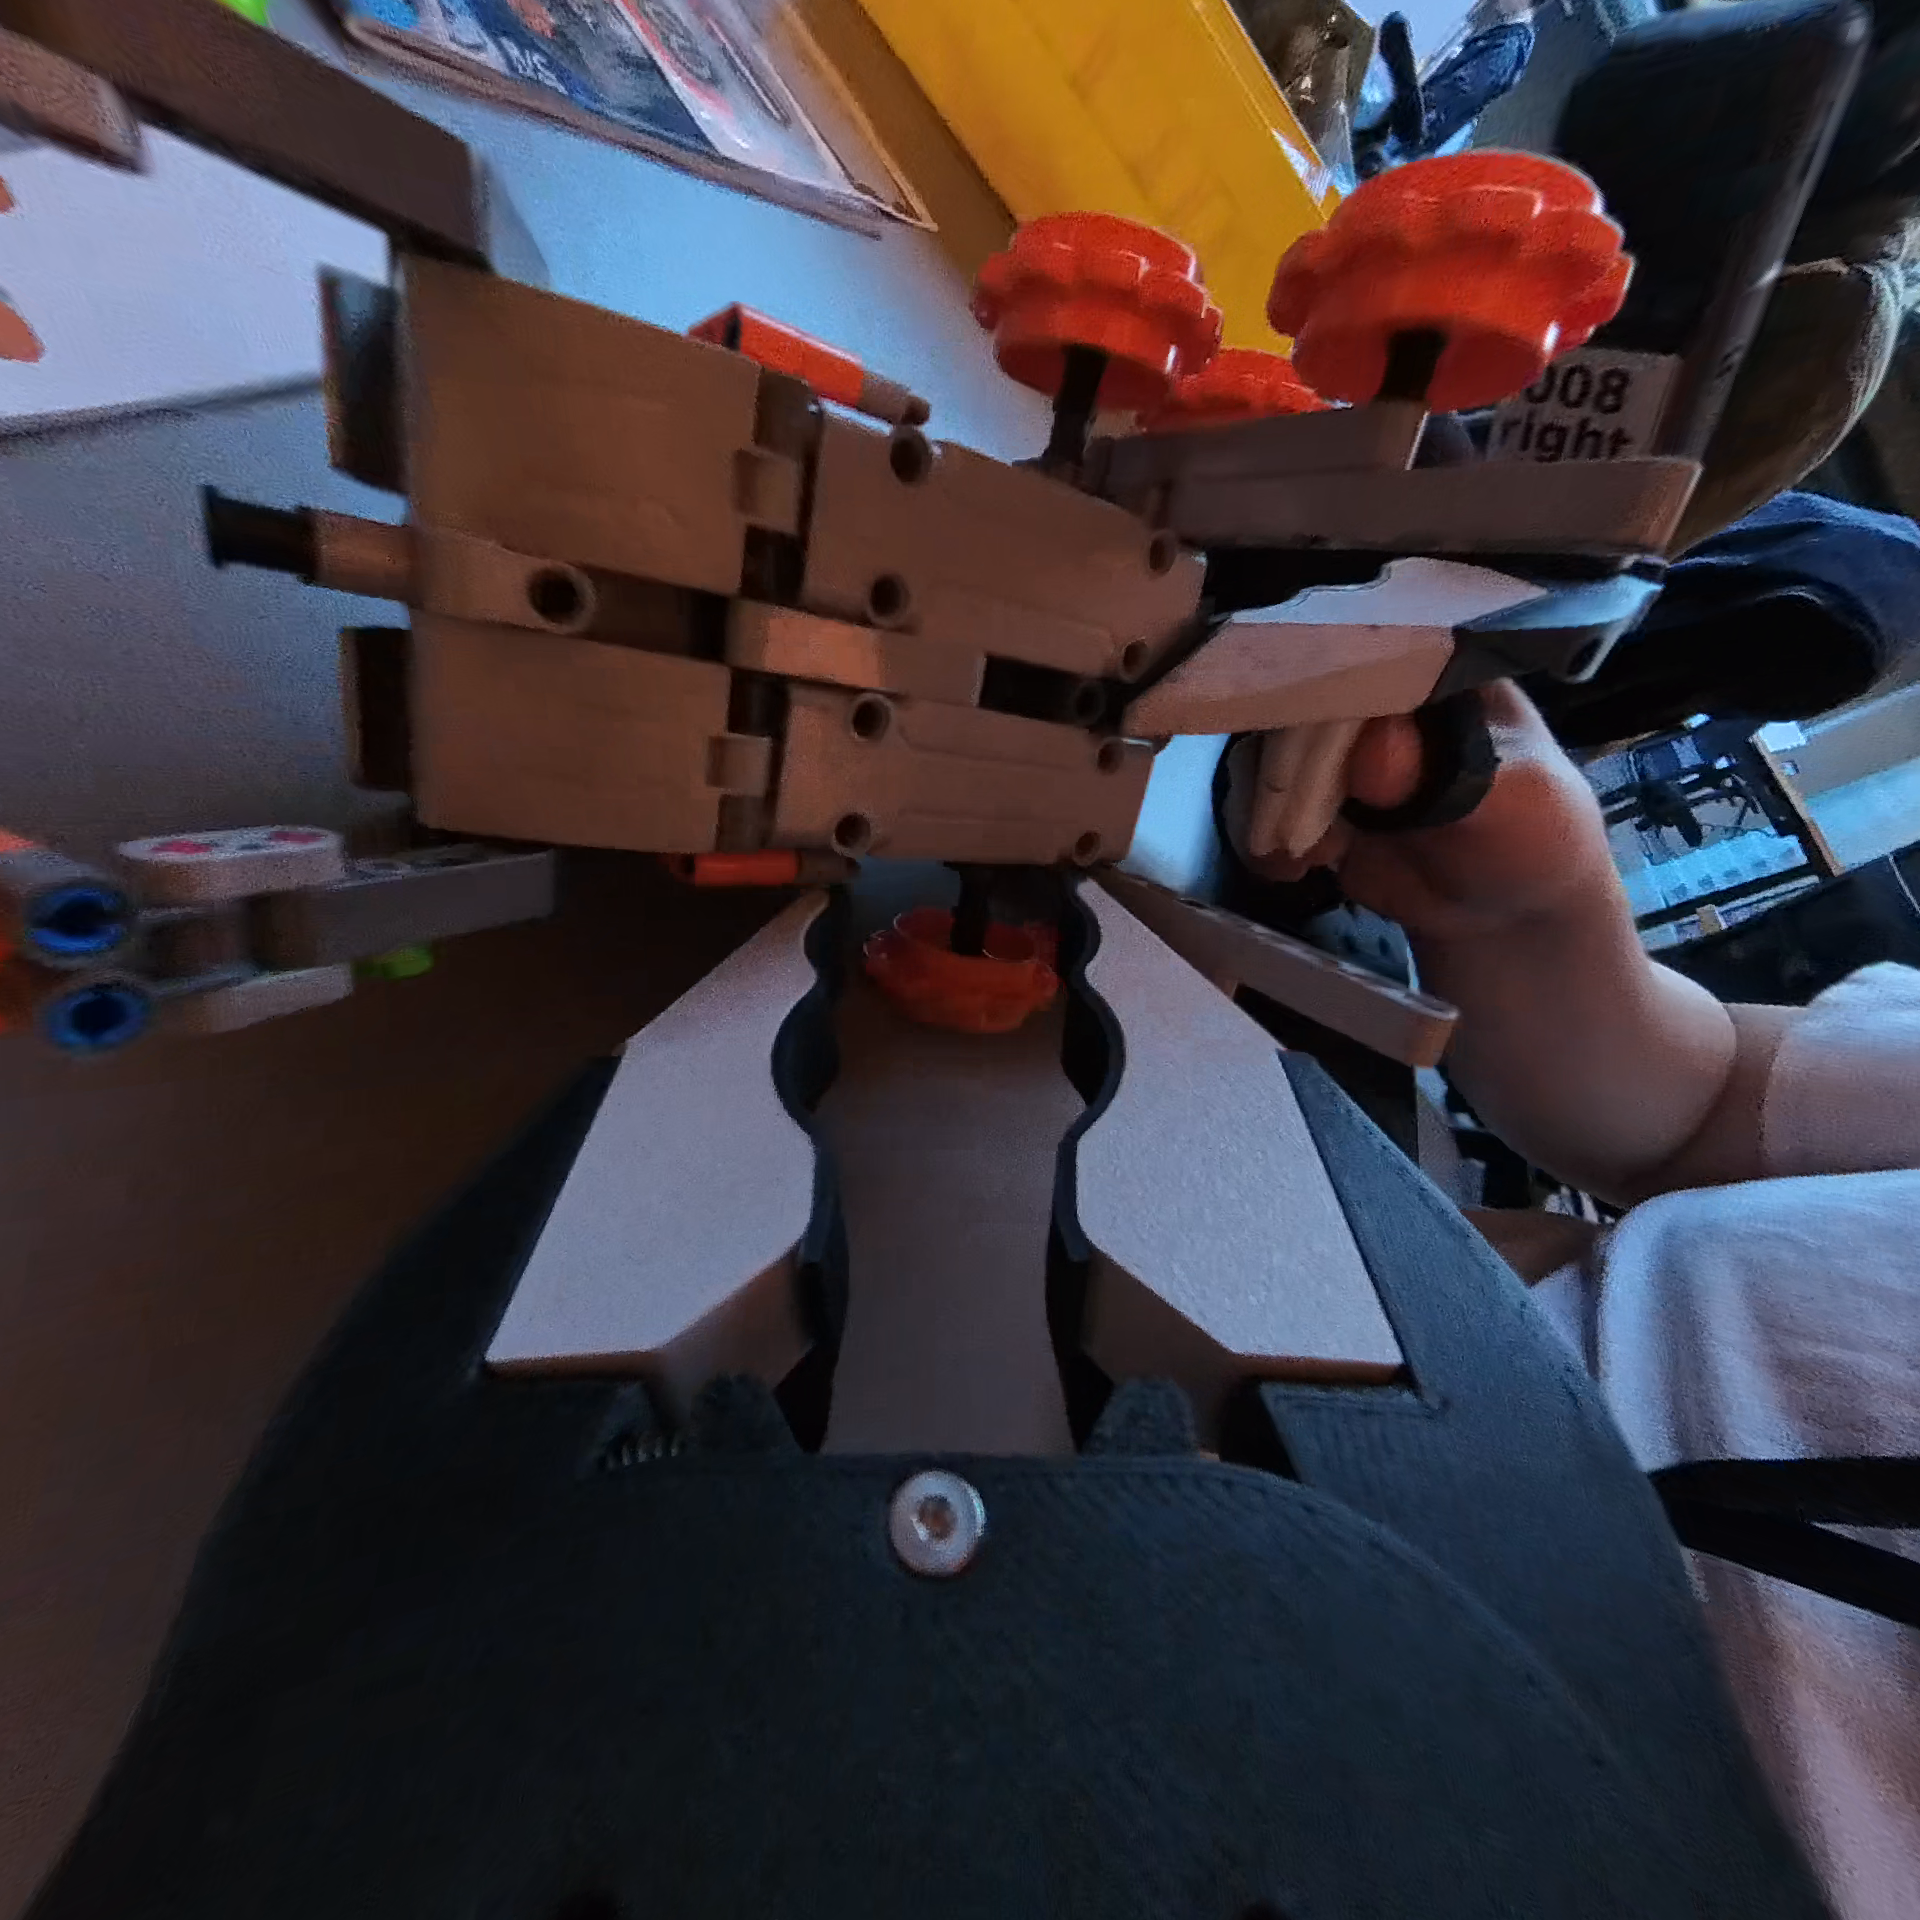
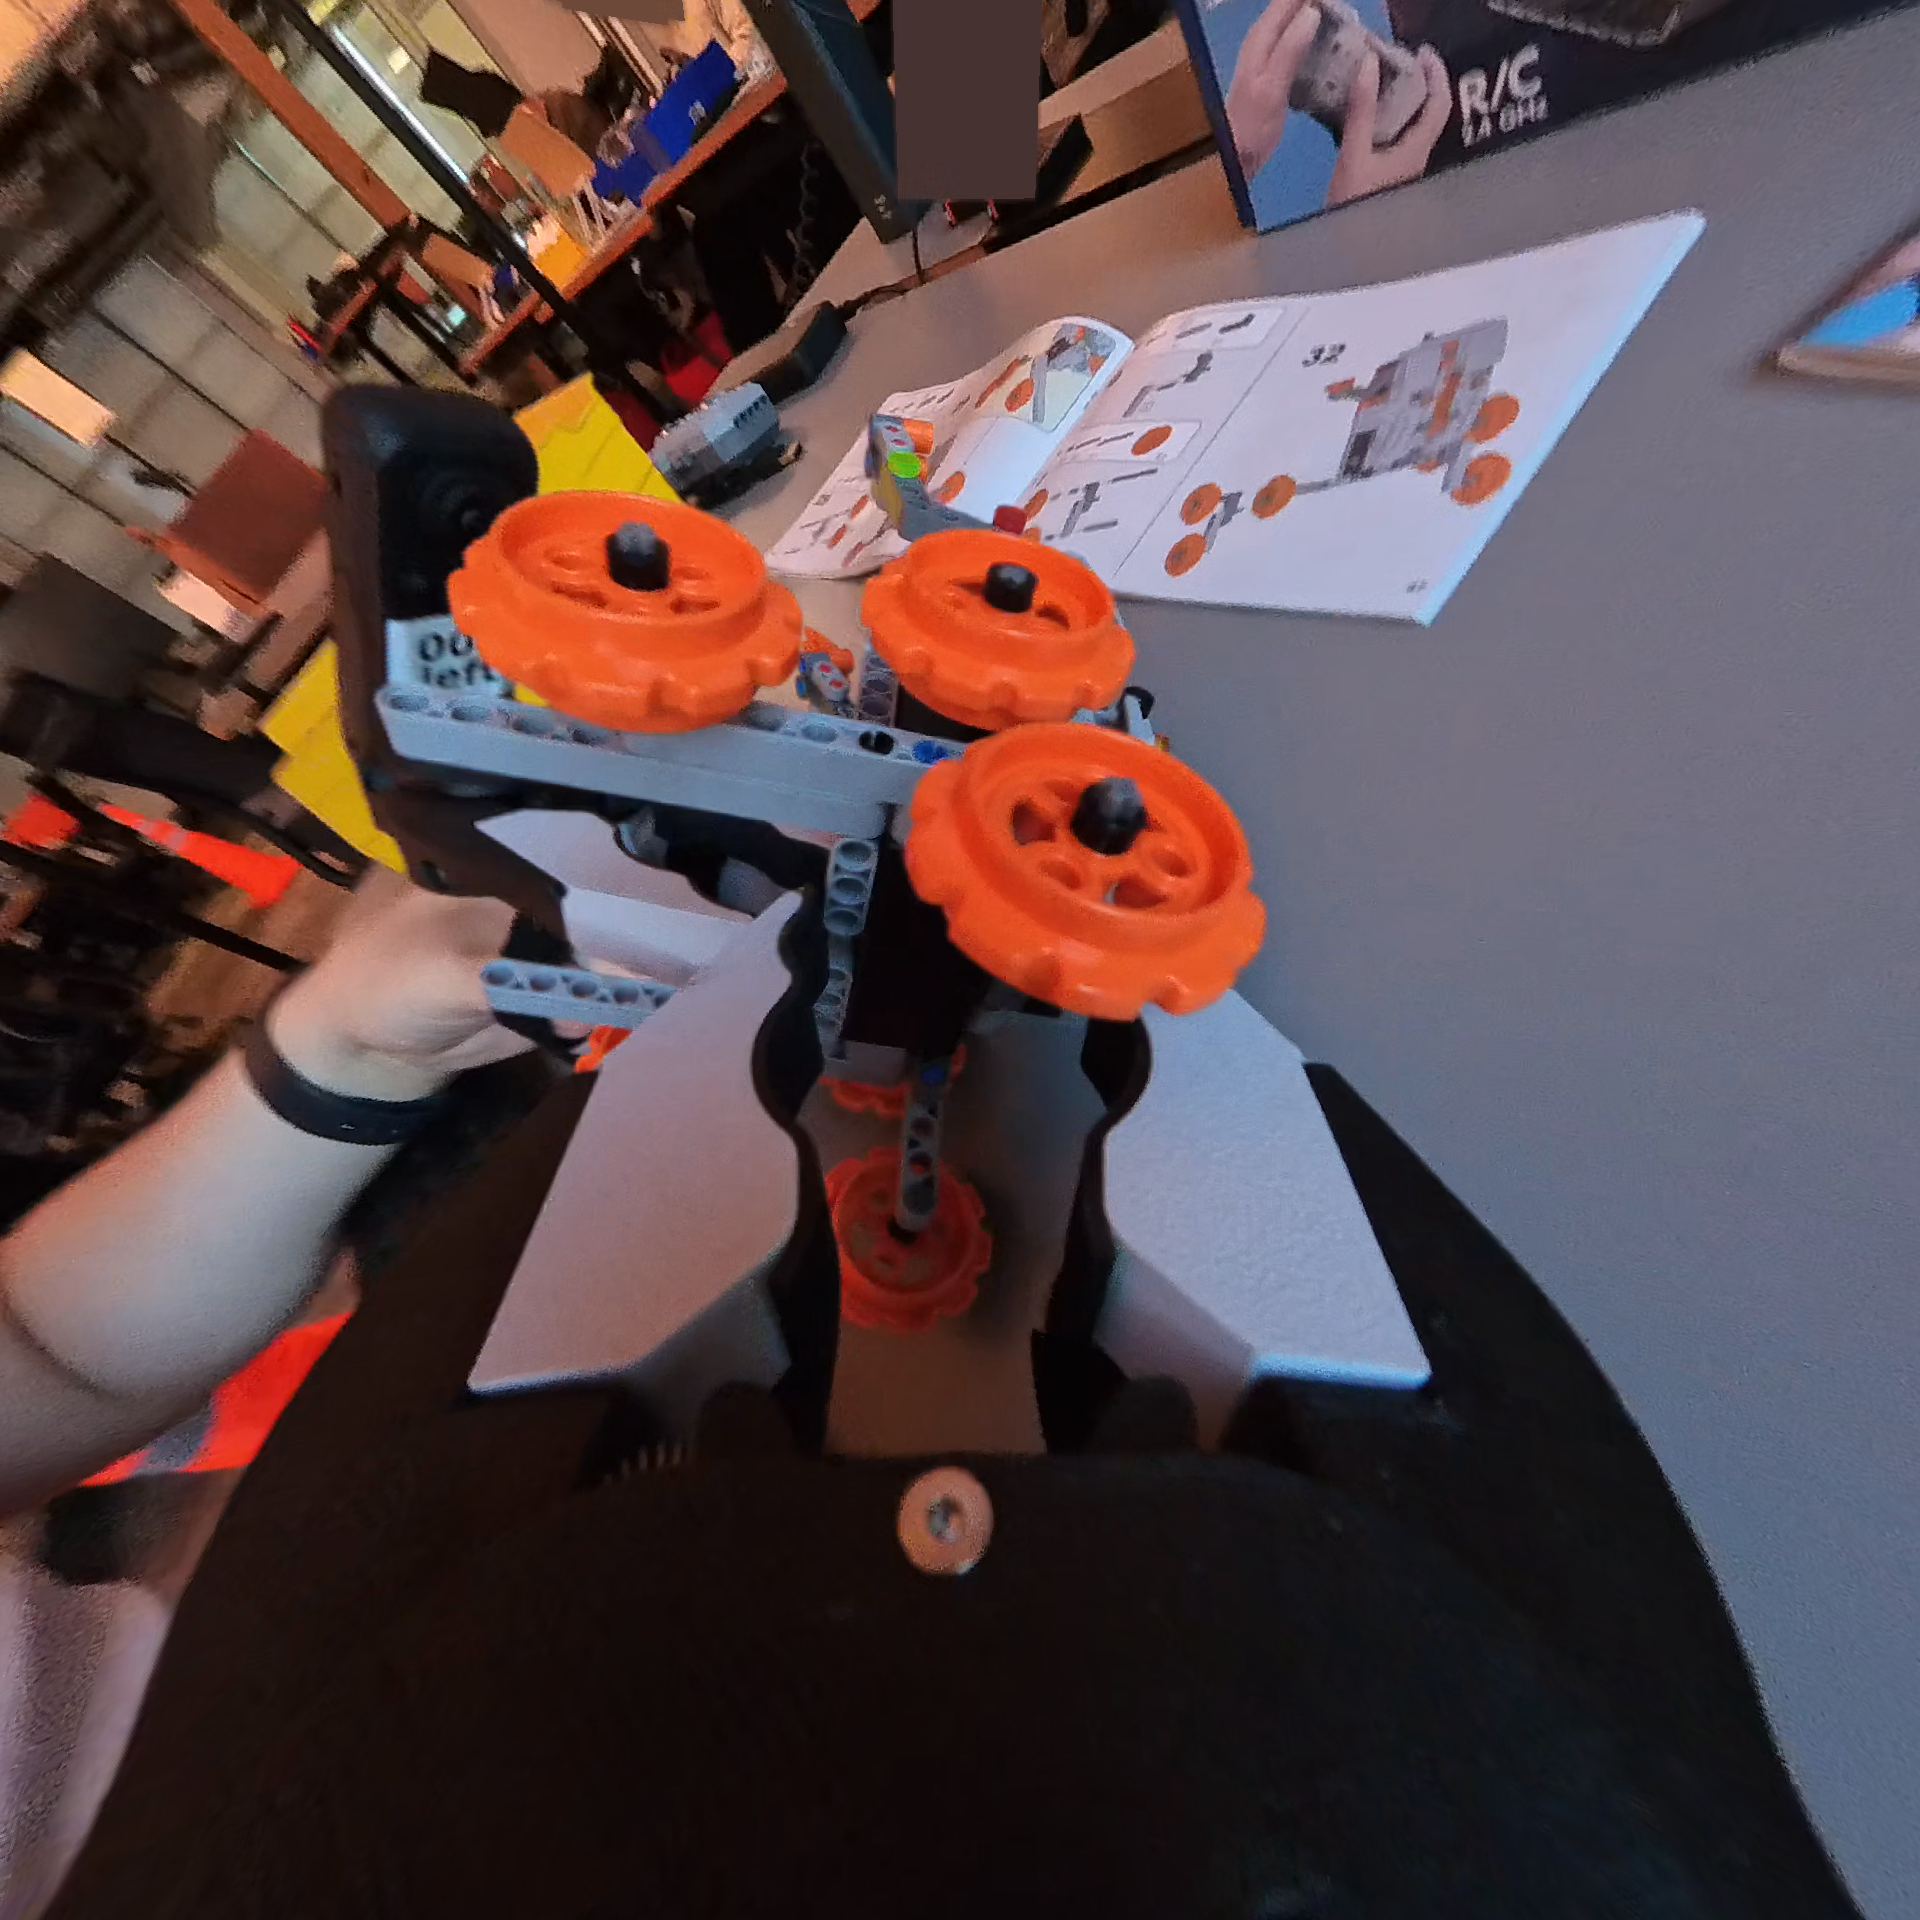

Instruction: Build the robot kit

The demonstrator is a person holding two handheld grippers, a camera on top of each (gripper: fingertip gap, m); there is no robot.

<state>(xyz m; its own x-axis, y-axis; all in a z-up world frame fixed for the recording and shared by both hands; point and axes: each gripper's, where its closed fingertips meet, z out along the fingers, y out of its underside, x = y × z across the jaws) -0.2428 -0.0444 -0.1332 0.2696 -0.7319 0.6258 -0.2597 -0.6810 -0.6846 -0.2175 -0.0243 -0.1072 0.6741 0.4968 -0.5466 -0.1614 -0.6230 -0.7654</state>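
Observation:
A grey brick model [image 1: 727, 623] with orange toothed wheels [image 1: 1449, 275] is held up between both grippers. My left gripper [image 1: 956, 899] is shut on the model's underside, its fingers either side of a black axle carrying an orange wheel [image 1: 961, 971]. My right gripper [image 2: 956, 977] is shut on the model's dark middle part, under three orange wheels [image 2: 1086, 868]; a fourth wheel [image 2: 904, 1236] hangs between its fingers. The right gripper [image 1: 1153, 686] also shows in the left wrist view, closing on the model from the right. The left gripper [image 2: 727, 883] shows at the left of the right wrist view.
An open instruction booklet [image 2: 1299, 436] lies on the grey table [image 2: 1558, 935], with a small brick sub-assembly [image 2: 904, 478] on it. A printed box [image 2: 1455, 83] stands behind. A yellow bin [image 1: 1091, 114] and a grey block [image 2: 722, 426] are nearby. A beam piece with blue pins [image 1: 104, 956] is at the left. Left tips to right tips: about 4 cm.

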